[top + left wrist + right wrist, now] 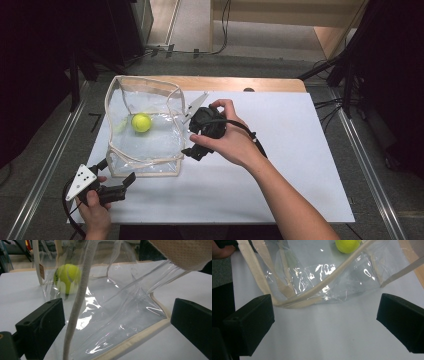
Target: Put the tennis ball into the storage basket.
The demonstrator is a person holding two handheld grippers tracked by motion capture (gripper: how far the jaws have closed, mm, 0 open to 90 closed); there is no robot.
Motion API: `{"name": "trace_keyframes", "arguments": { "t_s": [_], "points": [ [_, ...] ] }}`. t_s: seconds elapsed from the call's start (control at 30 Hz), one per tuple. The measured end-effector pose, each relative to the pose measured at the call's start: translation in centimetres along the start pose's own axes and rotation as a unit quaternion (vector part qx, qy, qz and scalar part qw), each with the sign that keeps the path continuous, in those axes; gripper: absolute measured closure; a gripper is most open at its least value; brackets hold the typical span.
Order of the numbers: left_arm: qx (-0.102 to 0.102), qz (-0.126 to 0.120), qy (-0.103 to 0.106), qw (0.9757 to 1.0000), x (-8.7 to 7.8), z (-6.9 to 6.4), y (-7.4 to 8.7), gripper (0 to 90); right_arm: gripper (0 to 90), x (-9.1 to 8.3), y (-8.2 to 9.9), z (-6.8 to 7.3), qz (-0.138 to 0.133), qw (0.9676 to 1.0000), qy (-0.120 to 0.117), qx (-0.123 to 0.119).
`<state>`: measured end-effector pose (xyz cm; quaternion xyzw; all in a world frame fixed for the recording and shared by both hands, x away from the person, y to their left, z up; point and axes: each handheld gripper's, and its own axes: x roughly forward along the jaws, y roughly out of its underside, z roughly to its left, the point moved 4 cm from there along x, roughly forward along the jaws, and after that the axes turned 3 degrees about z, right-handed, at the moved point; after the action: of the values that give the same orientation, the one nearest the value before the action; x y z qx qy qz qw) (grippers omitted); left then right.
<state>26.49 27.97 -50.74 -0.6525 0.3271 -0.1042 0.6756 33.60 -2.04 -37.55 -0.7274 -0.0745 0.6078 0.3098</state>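
both hand-held grippers, left [131,178] and right [188,151], are seen open beside the clear bag [145,150]; unheld, its limp wall may collapse onto the tennis ball [141,122].

In the right gripper view the tennis ball [347,245] is cut off by the top edge — only its lower half shows. In the left gripper view the clear bag [120,315] veils it — its print stays unreadable.

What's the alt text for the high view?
A yellow tennis ball sits inside a clear bag with cream trim on a white table. The right gripper hovers open at the bag's right edge; the left gripper is near its front corner.
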Motion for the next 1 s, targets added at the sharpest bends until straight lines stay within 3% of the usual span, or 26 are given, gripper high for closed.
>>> {"name": "trace_keyframes", "arguments": {
  "t_s": [0.3,1.0],
  "points": [
    [0.0,0.0,0.0,1.0,0.0,0.0,0.0,0.0,0.0,0.7,1.8,0.0,0.0,0.9999,0.004,0.017],
    [0.0,0.0,-0.001,1.0,0.0,0.0,0.0,0.0,0.0,1.5,6.6,0.1,-0.034,0.9984,0.016,0.042]
  ]
}}
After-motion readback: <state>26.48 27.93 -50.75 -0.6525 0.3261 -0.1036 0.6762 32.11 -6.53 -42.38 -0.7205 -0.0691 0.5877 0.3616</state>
